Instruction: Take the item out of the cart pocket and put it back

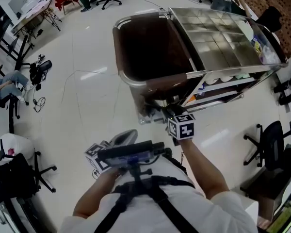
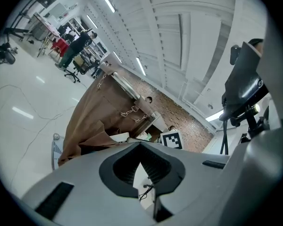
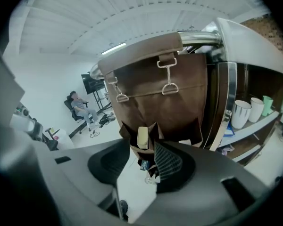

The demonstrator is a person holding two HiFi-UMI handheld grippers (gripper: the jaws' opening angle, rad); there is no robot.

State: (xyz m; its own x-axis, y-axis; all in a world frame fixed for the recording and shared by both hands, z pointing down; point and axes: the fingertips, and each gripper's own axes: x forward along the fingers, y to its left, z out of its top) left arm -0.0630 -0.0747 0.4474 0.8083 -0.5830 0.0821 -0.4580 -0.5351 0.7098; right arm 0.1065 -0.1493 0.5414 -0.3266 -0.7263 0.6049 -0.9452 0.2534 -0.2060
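Hanging from the rail at the near end of the cart (image 1: pixel 218 73), a brown fabric bag (image 3: pixel 153 91) is clipped up by metal hooks, with small pockets along its lower edge. The item (image 3: pixel 142 137), a pale cream block, stands upright in one pocket (image 3: pixel 126 130) of that bag, its top poking above the pocket's mouth.

The right gripper (image 3: pixel 142 149) is aimed downward at this end of the cart with its jaws spread wide, one to each side of the pocket. The pads look clear of both fabric and item, though the wide-angle view makes the gap hard to judge.

Right of the bag, on the cart's lower shelf, stand a white cup (image 3: pixel 240 113) and a pale green one (image 3: pixel 267 103). The cart's steel top is divided into shallow compartments.

The left gripper (image 2: pixel 140 149) is held level close to the person's body, well back from the cart. Its jaw tips meet and nothing is between them. Only floor shows through the gap behind the tips.

From that side the bag shows as a brown drape with a short chain (image 2: pixel 130 112) at the cart's rail. The right gripper's marker cube (image 2: pixel 172 139) shows just below the cart's end.
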